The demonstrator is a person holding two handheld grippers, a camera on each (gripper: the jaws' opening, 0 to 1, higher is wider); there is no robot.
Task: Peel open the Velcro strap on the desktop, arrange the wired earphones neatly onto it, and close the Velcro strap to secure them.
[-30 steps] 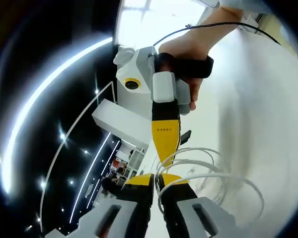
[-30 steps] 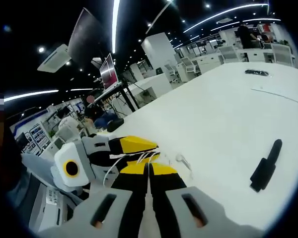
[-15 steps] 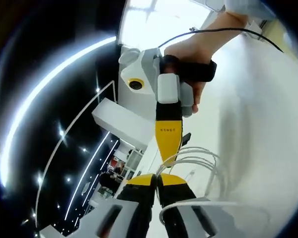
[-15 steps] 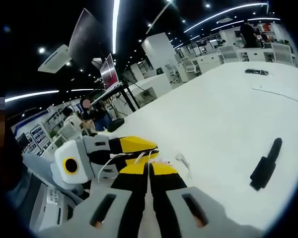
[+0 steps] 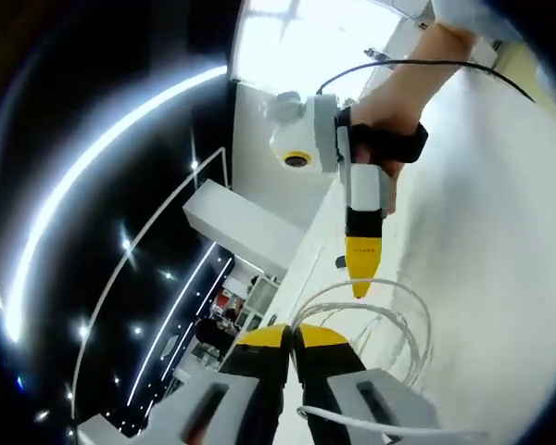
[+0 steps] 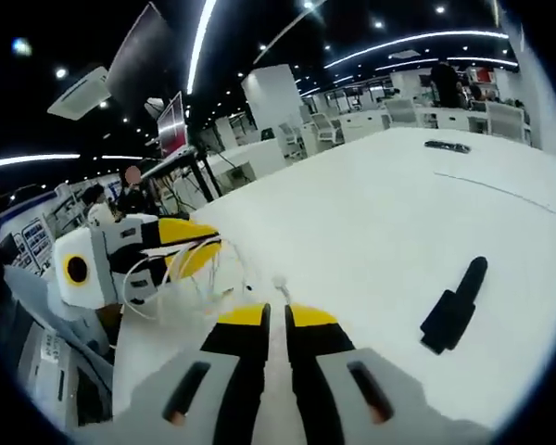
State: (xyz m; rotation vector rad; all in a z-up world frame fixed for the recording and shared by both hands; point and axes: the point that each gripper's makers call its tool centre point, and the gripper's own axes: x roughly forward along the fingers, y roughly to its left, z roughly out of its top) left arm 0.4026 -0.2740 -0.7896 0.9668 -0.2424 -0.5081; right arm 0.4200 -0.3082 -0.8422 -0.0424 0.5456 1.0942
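In the left gripper view, the left gripper (image 5: 294, 332) rises from the bottom with its yellow-tipped jaws pressed together on the white cord of the wired earphones (image 5: 403, 320). The cord loops out over the white tabletop (image 5: 500, 241) to the right of the jaws, and one strand runs along the bottom of the view. Where the cord sits between the jaw tips is hard to make out, and no earbud can be told here. The right gripper (image 5: 360, 289) reaches in from above, held by a person's hand (image 5: 389, 107); its yellow tip hangs at the top of the cord loop, and whether it touches the cord cannot be told. The tabletop to the right is bare and open.

In the right gripper view, the right gripper (image 6: 276, 315) shows its jaws closed with only a thin slit between them, grasping nothing. Just beyond the tips a small earbud end shows on the tabletop. The left gripper comes in from the left, the cord loops bunched around its yellow tip. The black Velcro strap (image 6: 454, 306) lies flat, well apart to the right, with bare tabletop around it. A dark object (image 6: 448, 146) lies far off near the tabletop's far edge, too small to tell.
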